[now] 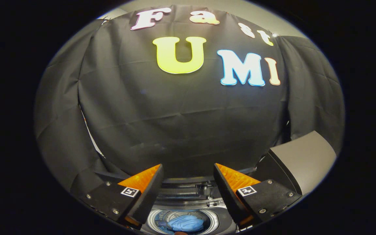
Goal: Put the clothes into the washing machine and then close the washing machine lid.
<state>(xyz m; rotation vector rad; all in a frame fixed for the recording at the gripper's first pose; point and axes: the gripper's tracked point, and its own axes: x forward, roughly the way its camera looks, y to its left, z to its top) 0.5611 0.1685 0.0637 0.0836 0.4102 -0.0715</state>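
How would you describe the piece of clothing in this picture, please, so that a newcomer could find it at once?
Start at the washing machine below the black cloth wall, with its grey lid raised to one side. Look down between the fingers of the open gripper into the round drum. The blue garment lies crumpled there, the only soft, coloured thing among metal and plastic.

Looks like a staged recording booth rather than a real laundry room: wrinkled black cloth backdrop (181, 130) draped all around a top-loading washing machine (188, 199) (lid (302, 160) up, blue clothes (185, 223) in the drum).
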